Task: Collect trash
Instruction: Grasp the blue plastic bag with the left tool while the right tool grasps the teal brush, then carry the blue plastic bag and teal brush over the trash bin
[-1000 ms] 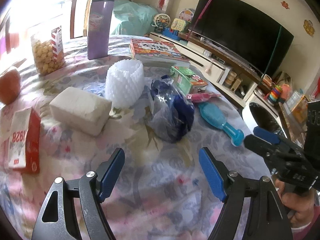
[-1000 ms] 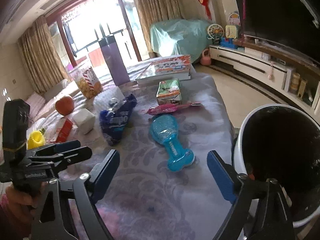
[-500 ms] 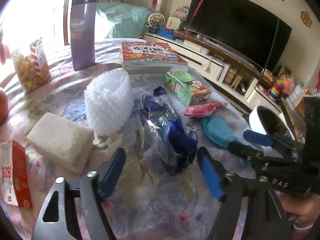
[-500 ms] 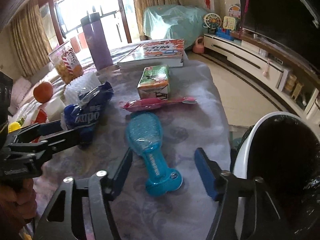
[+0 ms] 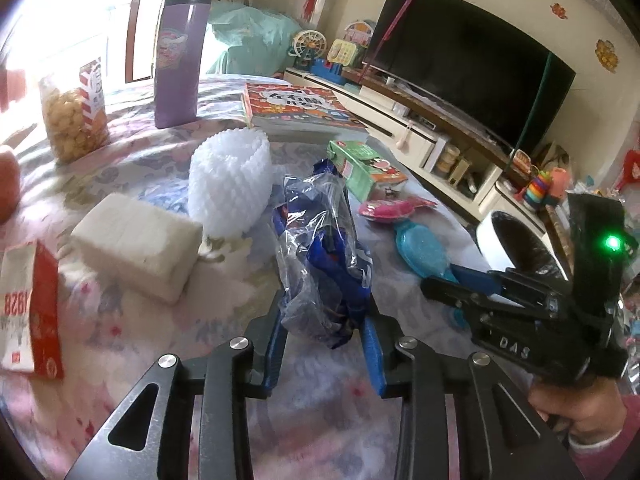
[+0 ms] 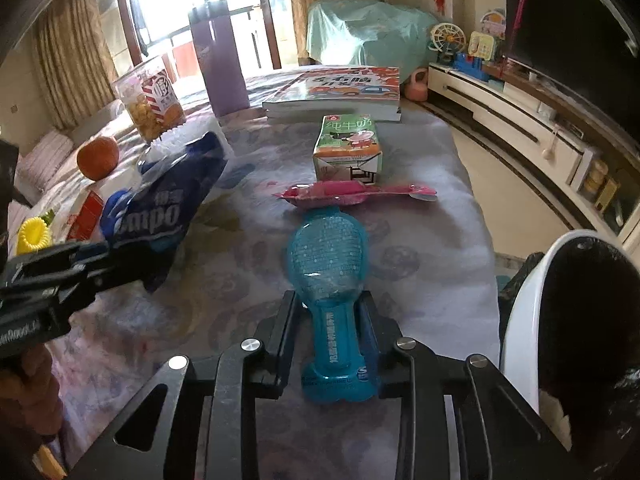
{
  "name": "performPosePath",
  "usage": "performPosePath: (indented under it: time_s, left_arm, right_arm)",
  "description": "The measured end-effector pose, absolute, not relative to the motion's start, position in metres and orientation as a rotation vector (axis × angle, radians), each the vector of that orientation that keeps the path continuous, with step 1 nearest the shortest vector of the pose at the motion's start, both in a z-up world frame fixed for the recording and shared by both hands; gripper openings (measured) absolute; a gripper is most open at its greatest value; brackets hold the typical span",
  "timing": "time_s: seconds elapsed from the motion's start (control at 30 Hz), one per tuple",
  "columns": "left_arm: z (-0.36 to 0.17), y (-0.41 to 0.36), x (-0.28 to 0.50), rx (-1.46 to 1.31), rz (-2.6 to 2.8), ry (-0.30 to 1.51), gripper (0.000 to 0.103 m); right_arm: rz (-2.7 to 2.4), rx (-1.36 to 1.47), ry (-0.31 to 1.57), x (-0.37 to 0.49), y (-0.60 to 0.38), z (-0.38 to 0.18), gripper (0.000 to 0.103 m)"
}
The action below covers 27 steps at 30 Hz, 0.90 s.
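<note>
Now the left tongs (image 5: 325,330) have just closed on the blue plastic bag (image 5: 320,256); the right tongs (image 6: 328,322) have just closed on the squashed blue bottle (image 6: 330,276).

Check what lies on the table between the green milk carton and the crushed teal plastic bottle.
A flat pink wrapper lies crosswise between the green milk carton and the crushed teal plastic bottle, clearest in the right wrist view.

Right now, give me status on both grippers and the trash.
Left gripper closing around blue wrapper. Right gripper closing around flattened teal bottle. Bin open at right, path clear.
</note>
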State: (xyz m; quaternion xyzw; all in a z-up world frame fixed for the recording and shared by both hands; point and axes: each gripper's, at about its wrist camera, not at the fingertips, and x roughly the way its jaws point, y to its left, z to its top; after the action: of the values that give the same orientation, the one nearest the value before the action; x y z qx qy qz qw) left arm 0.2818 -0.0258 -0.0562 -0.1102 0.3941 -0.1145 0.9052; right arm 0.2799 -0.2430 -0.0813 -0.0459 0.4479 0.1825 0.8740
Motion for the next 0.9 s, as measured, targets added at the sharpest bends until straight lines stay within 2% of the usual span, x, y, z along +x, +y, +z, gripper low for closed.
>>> performPosePath:
  time_s: [0.33, 0.9]
  left_arm:
    - [-0.041, -0.023, 0.245, -0.238, -0.285, 0.788, 0.031]
    - [-0.027, -0.069, 0.214, -0.17, -0.42, 0.775, 0.03]
  right_arm:
    - [0.384, 0.095, 0.873, 0.242, -0.264, -0.059, 0.029]
    - [0.292, 0.209, 0.801, 0.182, -0.315, -0.035, 0.029]
